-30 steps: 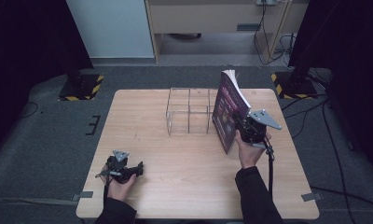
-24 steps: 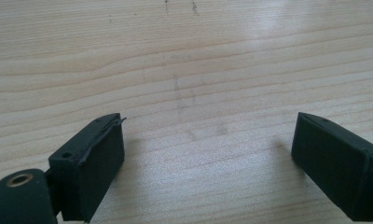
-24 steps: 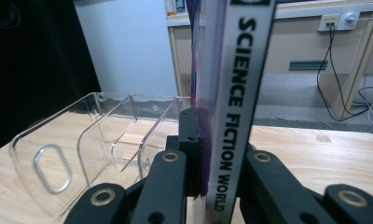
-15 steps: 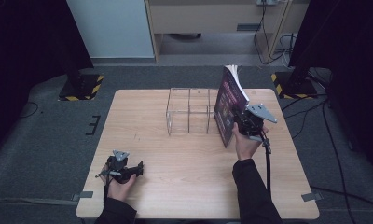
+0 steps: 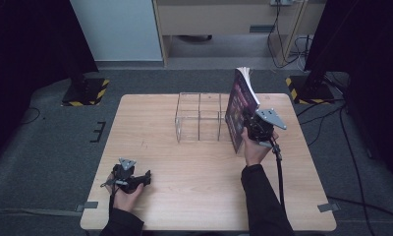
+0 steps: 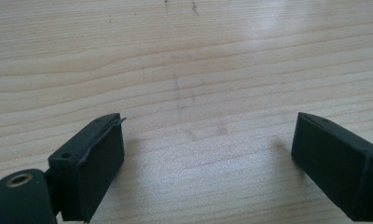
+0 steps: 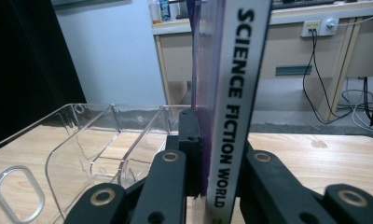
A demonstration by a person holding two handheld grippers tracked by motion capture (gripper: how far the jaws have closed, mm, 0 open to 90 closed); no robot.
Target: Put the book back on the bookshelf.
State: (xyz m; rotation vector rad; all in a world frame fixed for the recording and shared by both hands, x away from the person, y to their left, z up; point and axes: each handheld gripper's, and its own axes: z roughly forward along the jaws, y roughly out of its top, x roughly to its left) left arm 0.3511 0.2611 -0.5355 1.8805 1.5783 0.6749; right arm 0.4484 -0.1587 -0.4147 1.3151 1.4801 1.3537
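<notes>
We see the wooden table [image 5: 199, 187] first, then the clear acrylic rack [image 5: 199, 118] standing at its far middle. Just beside the rack's right end our right gripper [image 5: 251, 129] clamps the upright book [image 5: 239, 105] by its spine, lettered "SCIENCE FICTION WORLD". Near the table's front left our left gripper [image 5: 144, 178] rests with jaws wide apart, holding nothing.

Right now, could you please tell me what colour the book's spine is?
White with black lettering; the book's spine shows best in the right gripper view.
</notes>
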